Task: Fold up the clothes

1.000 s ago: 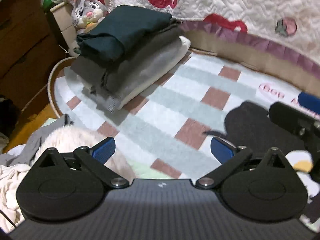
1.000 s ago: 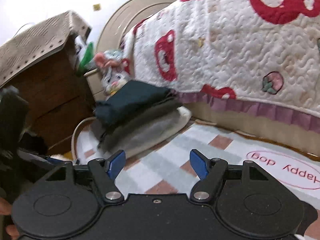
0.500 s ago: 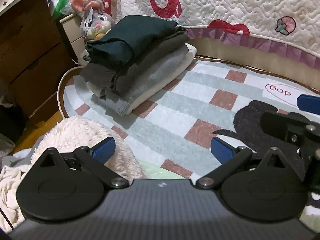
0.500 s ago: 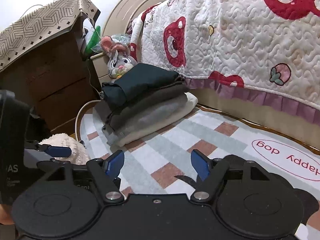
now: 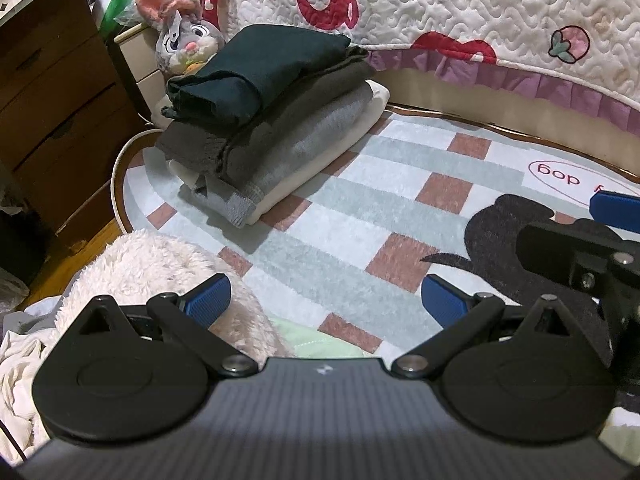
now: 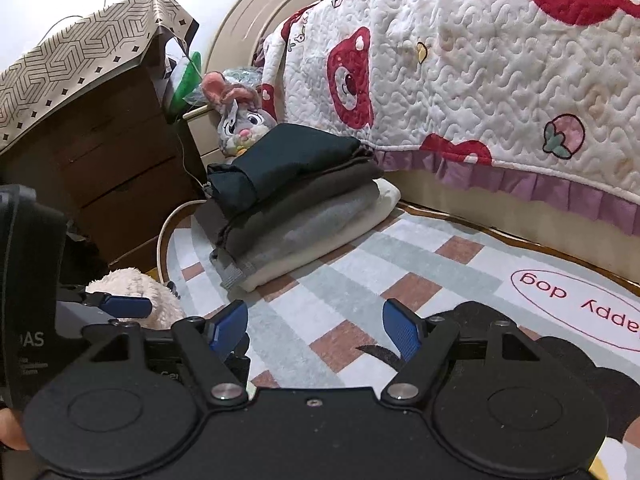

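Right wrist view: the words "happy dog" (image 6: 576,300) are printed upside down inside a pink oval on the checked rug (image 6: 360,264), at its right side. On the body of the left gripper (image 5: 324,296), seen at the left edge of this view, only the letters "AS" (image 6: 34,339) can be made out; the smaller print beneath cannot be read.

A stack of folded clothes (image 6: 296,200) is seen at the far left of the rug, with a dark teal piece on top, then dark grey, light grey and cream below. A fluffy cream garment (image 5: 160,272) lies unfolded at the near left, just beside the left gripper's left finger. A plush rabbit (image 6: 240,120) is propped behind the stack, beside a brown chest of drawers (image 6: 104,168) covered by a patterned cloth. A quilt with red bears (image 6: 480,80) hangs over the bed on the right.

Both the left gripper and the right gripper (image 6: 316,328) are held with the blue pads apart, nothing between them.
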